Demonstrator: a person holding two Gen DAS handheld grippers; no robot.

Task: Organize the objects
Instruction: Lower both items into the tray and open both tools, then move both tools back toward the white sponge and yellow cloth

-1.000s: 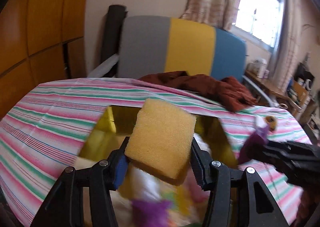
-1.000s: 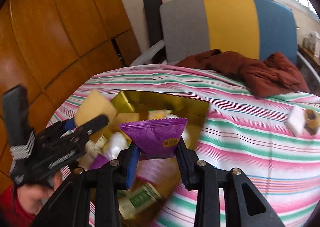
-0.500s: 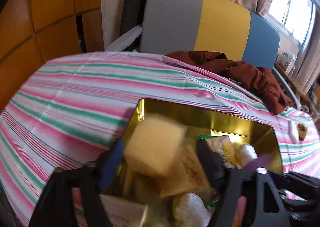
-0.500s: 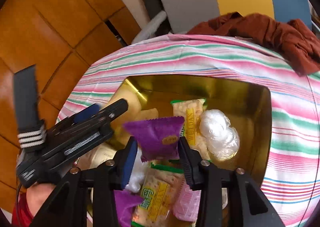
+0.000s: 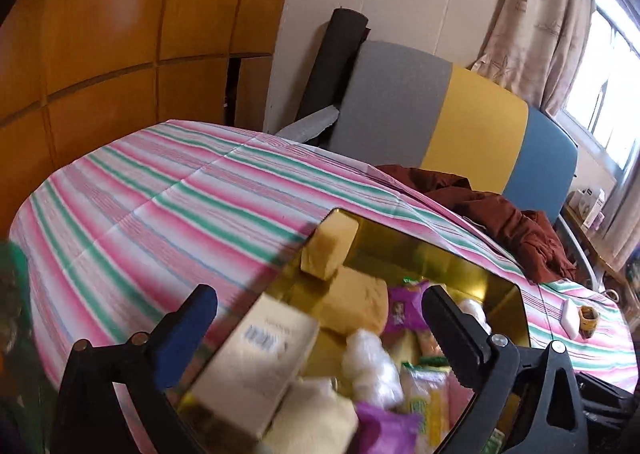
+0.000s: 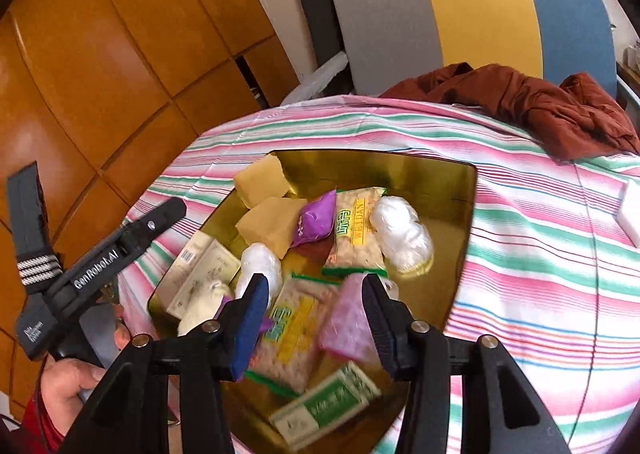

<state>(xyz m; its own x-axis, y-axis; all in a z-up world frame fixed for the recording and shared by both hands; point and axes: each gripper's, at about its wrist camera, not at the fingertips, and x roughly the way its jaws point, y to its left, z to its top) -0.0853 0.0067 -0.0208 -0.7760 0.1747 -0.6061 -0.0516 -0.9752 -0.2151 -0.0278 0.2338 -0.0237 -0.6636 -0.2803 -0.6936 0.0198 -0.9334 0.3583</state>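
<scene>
gold tin [image 6: 448,182] crowded with packets; bare striped tablecloth [image 5: 160,206] on its left

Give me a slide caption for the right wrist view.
Open right gripper above a gold tin of snacks and sponges on a striped tablecloth.

On the side of my left gripper [image 6: 120,250], seen off to the left of my right gripper [image 6: 316,318], I can read "GenRobot.AI" in white letters. Ahead of my right gripper's fingers, a yellow-and-green cracker packet [image 6: 354,232] carries "WEIDAN" down its yellow band (the large characters beside it are too blurred for me to read). Just between my right fingers lies a second cracker packet [image 6: 292,328] with blue characters I cannot make out. Between my left gripper's [image 5: 320,334] fingers a cream box [image 5: 256,362] shows a barcode, its digits unreadable.
</scene>
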